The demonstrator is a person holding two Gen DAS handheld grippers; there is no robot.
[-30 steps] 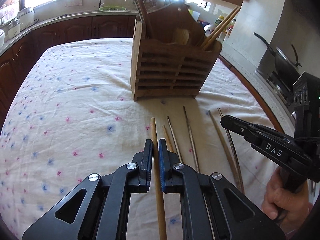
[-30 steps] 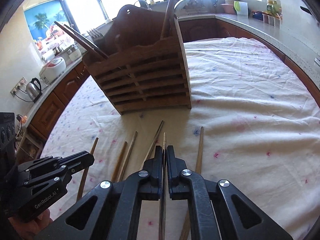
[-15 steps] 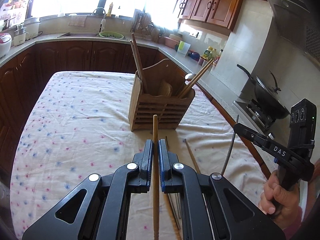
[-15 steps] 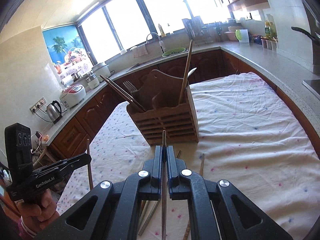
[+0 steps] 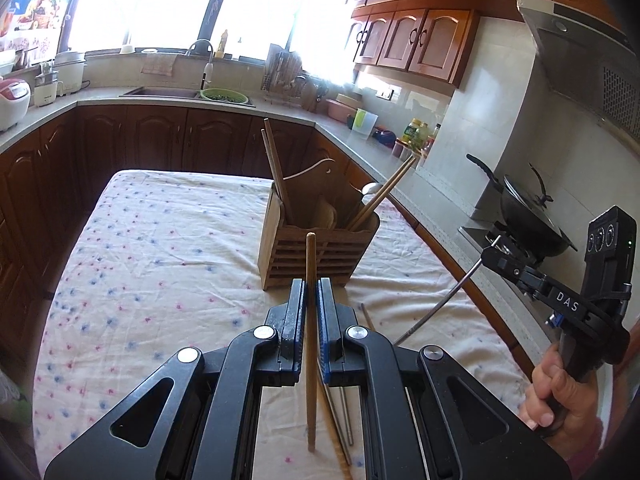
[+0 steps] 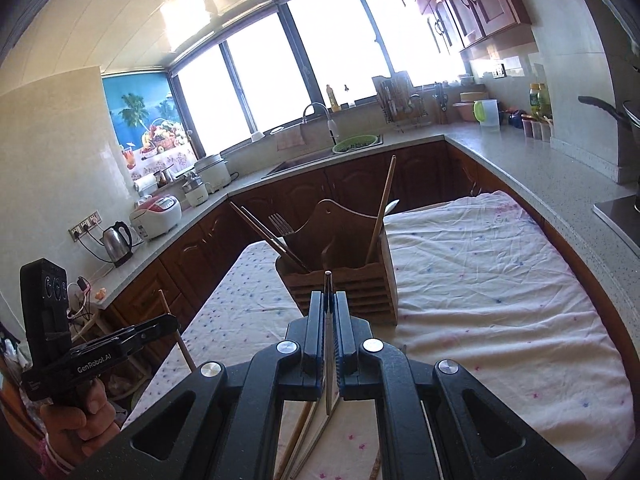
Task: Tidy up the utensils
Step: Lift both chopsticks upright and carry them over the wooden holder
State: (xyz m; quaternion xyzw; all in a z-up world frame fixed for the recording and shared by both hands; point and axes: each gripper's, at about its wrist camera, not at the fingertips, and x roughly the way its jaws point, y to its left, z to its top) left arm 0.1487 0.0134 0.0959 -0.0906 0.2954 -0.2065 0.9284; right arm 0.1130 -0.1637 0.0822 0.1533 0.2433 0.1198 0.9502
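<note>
My left gripper [image 5: 311, 292] is shut on a wooden chopstick [image 5: 310, 264], held well above the table in front of the wooden utensil holder [image 5: 316, 252]. My right gripper [image 6: 329, 304] is shut on a metal chopstick [image 6: 327, 284], also lifted and facing the holder [image 6: 348, 296]. The right gripper shows in the left wrist view [image 5: 496, 258] with the metal chopstick [image 5: 440, 304] hanging from it. The left gripper shows in the right wrist view [image 6: 168, 326]. The holder contains chopsticks, a fork [image 6: 280, 224] and a spoon. Several chopsticks [image 5: 340, 412] lie on the tablecloth below.
The table has a white floral cloth [image 5: 160, 248]. Dark wood cabinets and a counter with a sink [image 6: 320, 156] surround it. A wok on a stove [image 5: 524, 208] stands to the right. A kettle [image 6: 116, 242] and rice cookers stand on the left counter.
Both grippers have lifted their chopsticks off the table and risen high above it, pulling back from the holder. Both stay shut.
</note>
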